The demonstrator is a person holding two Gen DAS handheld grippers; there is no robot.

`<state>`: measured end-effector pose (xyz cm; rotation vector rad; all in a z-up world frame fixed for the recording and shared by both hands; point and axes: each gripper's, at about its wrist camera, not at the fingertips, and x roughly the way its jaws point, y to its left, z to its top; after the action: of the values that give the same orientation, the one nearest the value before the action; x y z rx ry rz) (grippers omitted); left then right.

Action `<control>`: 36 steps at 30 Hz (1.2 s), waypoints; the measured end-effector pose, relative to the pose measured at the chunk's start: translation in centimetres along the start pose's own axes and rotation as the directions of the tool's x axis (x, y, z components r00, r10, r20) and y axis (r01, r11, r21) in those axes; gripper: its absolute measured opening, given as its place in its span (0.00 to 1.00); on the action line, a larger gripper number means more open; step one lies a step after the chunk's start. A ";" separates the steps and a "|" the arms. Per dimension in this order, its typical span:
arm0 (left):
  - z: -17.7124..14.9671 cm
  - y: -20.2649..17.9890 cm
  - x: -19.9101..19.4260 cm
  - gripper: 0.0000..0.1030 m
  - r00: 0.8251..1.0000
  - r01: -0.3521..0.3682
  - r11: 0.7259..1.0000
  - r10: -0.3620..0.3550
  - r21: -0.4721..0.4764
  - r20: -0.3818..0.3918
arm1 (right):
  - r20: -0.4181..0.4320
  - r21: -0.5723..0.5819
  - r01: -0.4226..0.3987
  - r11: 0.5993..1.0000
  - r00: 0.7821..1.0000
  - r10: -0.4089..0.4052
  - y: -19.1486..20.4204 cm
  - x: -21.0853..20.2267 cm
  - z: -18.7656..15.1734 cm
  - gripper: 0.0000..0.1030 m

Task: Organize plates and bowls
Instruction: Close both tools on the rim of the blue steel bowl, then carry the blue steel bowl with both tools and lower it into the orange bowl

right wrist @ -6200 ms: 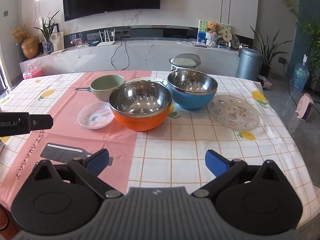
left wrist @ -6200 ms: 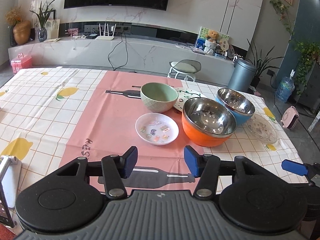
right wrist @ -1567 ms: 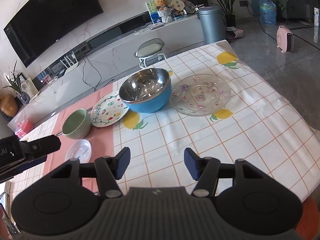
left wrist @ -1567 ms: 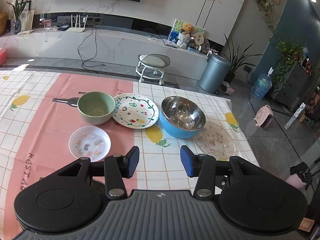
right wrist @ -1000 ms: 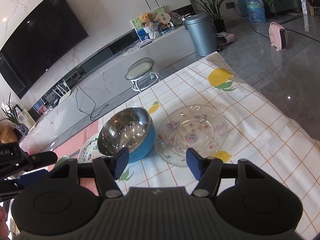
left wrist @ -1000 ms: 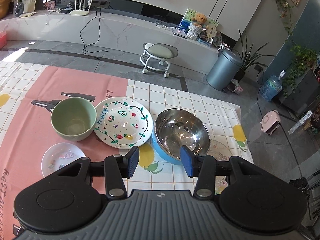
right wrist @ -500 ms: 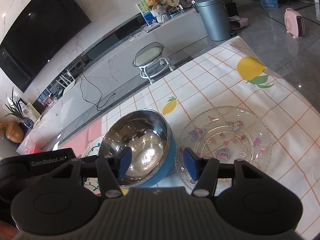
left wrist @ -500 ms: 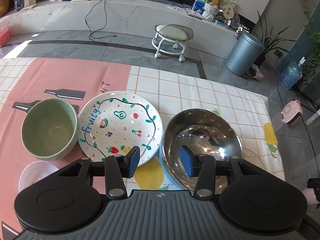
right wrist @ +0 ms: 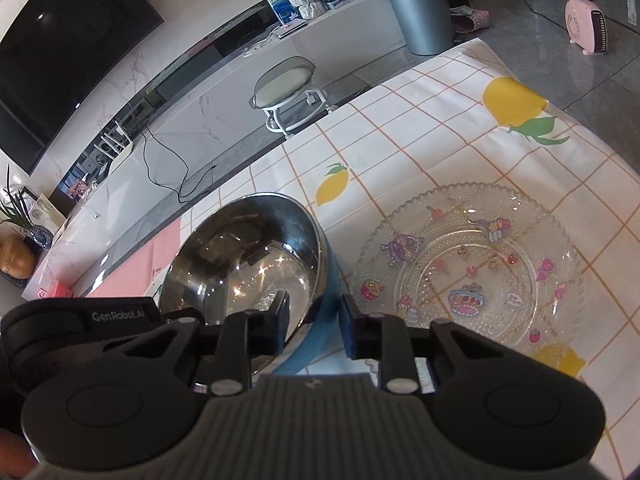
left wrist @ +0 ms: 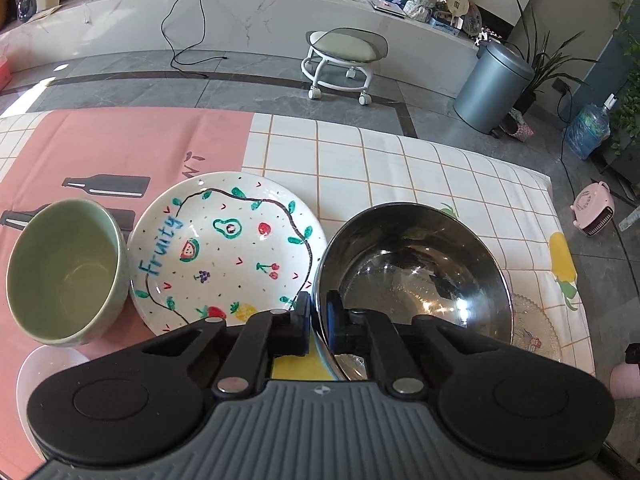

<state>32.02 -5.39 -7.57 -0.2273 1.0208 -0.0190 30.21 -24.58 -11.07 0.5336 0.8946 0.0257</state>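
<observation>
Both grippers set on opposite rims of the blue-walled steel bowl point(left wrist: 412, 276).

We read this as a two-handed lift: the left gripper point(left wrist: 318, 312) pinches the rim beside the white fruit-painted plate point(left wrist: 224, 248); the right gripper point(right wrist: 314, 314) is closing astride the rim near the clear glass plate point(right wrist: 472, 264). The bowl sits on the checked tablecloth point(left wrist: 360, 160), its inside mirror-bright.

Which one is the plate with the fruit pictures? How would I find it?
Look at the table, where the pink part of the cloth meets the white squares. The fruit plate lies between the green bowl and the shiny metal bowl. It alone is white, with "Fruity" written in blue.
</observation>
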 end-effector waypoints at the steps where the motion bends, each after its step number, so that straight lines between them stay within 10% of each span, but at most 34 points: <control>1: -0.1 -0.2 -0.2 0.08 1.000 -0.007 1.000 0.007 0.005 -0.003 | -0.001 -0.004 0.006 1.000 1.000 -0.006 0.1 0.0 0.0 0.23; 19: -4.0 0.8 -12.6 0.09 0.989 0.012 1.000 -0.015 0.018 0.147 | 0.033 0.020 -0.090 0.996 0.995 0.089 1.3 -9.9 -3.8 0.19; 36: -11.4 12.1 -22.6 0.10 0.973 0.091 0.982 -0.053 -0.166 0.223 | 0.027 -0.163 -0.196 0.967 0.979 0.203 8.5 -20.4 -12.3 0.16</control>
<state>9.40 7.12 3.37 -0.4185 0.7950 0.0294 9.77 -16.76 1.53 0.4707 0.7861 0.2658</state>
